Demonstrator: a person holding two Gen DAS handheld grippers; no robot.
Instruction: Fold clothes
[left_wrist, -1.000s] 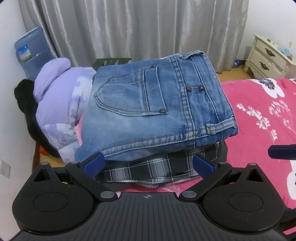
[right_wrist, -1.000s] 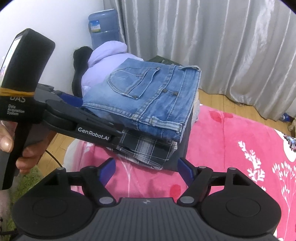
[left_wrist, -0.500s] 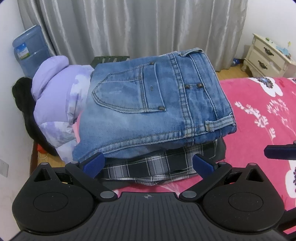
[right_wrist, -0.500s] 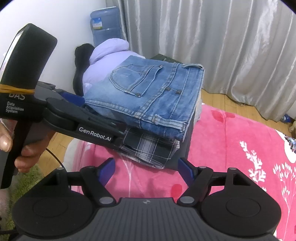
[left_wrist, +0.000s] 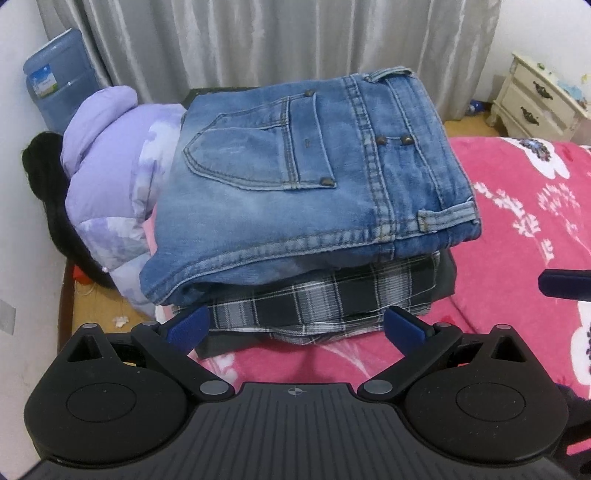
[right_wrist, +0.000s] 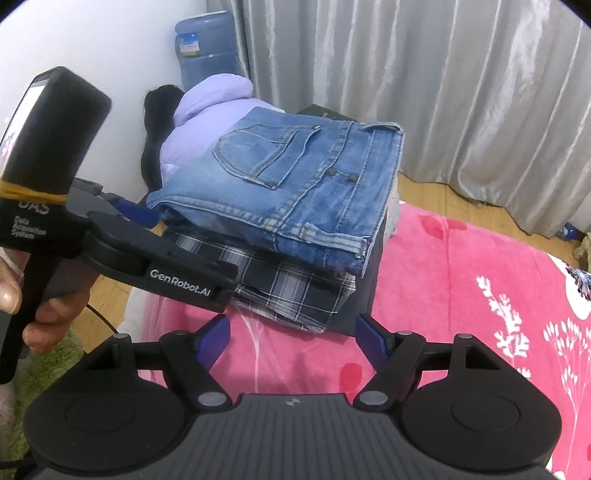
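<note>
Folded blue jeans (left_wrist: 306, 177) top a stack, above a plaid shirt (left_wrist: 332, 295) and a dark garment (left_wrist: 445, 280), on a pink floral blanket (left_wrist: 517, 229). My left gripper (left_wrist: 295, 326) is open at the stack's near edge, its blue fingertips (left_wrist: 188, 326) spread wide and pressing nothing. The right wrist view shows the same jeans (right_wrist: 295, 184) and plaid shirt (right_wrist: 295, 291). My right gripper (right_wrist: 291, 338) is open over the blanket (right_wrist: 461, 277), just short of the stack. A hand (right_wrist: 44, 314) holds the left device at the stack's left side.
A lavender puffer jacket (left_wrist: 110, 173) and a black garment (left_wrist: 44, 173) lie left of the stack. A blue water bottle (left_wrist: 55, 88) stands by the grey curtain (left_wrist: 258, 40). A cream nightstand (left_wrist: 539, 99) is at the far right. Wooden floor (right_wrist: 443, 192) lies behind the bed.
</note>
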